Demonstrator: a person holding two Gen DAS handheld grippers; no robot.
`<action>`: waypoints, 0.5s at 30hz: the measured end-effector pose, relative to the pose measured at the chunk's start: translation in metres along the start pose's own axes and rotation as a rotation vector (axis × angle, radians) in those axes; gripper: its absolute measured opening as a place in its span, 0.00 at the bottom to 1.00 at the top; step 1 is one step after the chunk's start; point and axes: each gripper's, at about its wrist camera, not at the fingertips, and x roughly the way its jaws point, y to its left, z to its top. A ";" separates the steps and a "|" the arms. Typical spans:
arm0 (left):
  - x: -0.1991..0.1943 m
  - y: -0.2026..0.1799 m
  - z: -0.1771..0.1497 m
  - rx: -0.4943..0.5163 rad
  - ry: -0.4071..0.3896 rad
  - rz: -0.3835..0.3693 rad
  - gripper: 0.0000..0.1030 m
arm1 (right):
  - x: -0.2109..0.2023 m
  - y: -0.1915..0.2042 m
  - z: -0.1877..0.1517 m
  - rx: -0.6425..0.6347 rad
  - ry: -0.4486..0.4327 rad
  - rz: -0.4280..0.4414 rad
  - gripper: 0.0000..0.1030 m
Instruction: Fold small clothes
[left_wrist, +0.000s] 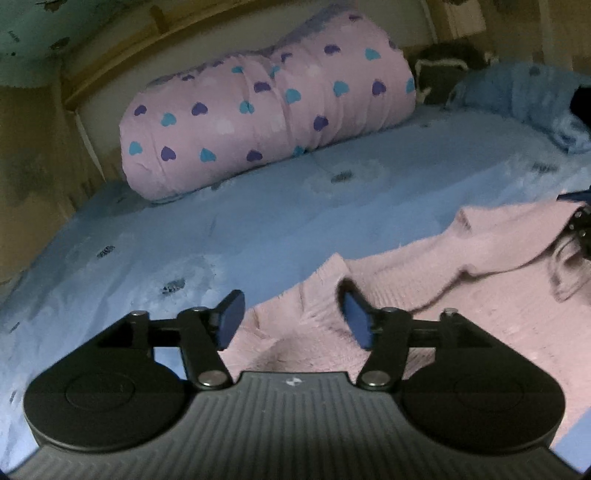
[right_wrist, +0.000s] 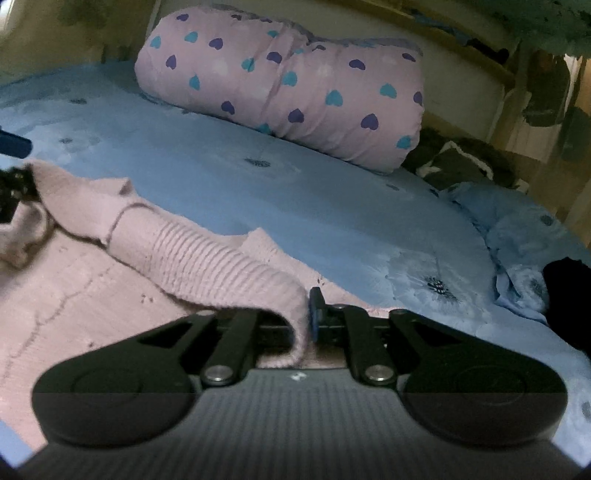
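One pink sweater lies on the bed. Left gripper wide open over its edge. Right gripper narrow, clamping one sleeve.

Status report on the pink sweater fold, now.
Left gripper open over pink sweater. Right gripper shut on its ribbed sleeve. Heart-print bolster well back on the blue bed sheet.

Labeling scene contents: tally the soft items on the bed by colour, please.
Pink: 2, the sweater and the heart-print quilt roll
Blue: 1, a crumpled cover at the bed edge
Dark: 1, a bundle beside the roll; hard to identify
Total: 4
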 end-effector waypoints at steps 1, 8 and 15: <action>-0.006 0.002 0.001 0.002 -0.008 -0.001 0.67 | -0.005 -0.003 0.002 0.015 0.002 0.014 0.19; -0.041 -0.001 -0.001 0.088 0.001 -0.064 0.68 | -0.044 -0.026 0.013 0.013 0.016 0.064 0.20; -0.056 -0.014 -0.014 0.140 0.029 -0.177 0.68 | -0.070 -0.038 0.012 -0.022 -0.029 0.137 0.22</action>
